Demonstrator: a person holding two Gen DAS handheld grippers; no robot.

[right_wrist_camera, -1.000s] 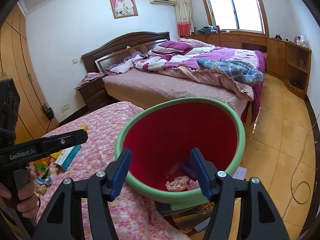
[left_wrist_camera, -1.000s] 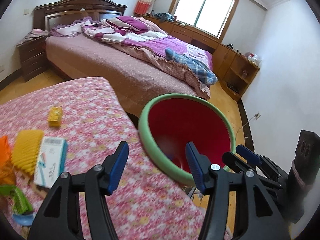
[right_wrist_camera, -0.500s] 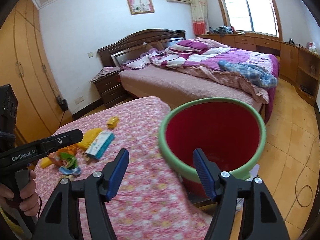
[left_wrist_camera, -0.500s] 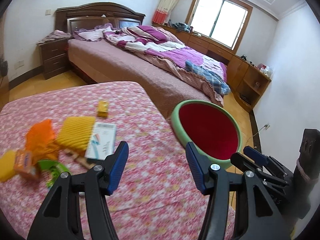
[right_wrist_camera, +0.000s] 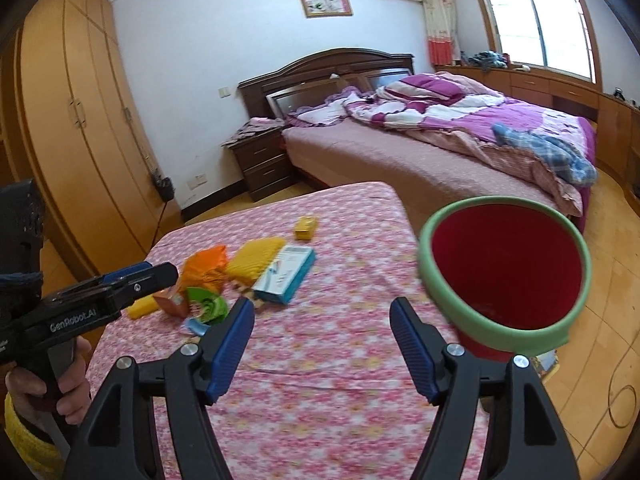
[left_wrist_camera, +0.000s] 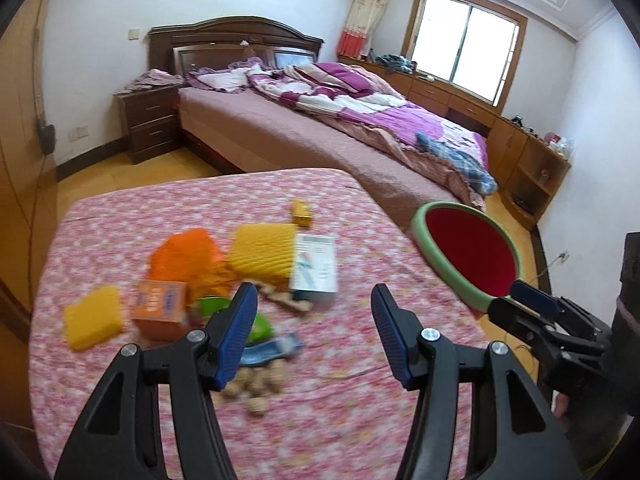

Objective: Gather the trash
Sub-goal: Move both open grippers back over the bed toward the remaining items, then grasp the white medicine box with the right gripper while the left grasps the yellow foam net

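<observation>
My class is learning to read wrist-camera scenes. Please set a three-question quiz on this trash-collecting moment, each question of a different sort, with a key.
1. True or false: the left gripper holds a piece of trash between its fingers.
2. Multiple choice: the bin with the green rim and red inside stands (A) on the bed, (B) beside the floral-covered table, (C) on the nightstand.
3. Short answer: which item lies alone, farther back on the table than the main pile?

Key
1. False: both it and the right gripper are open and hold nothing.
2. B.
3. The small yellow box.
</observation>
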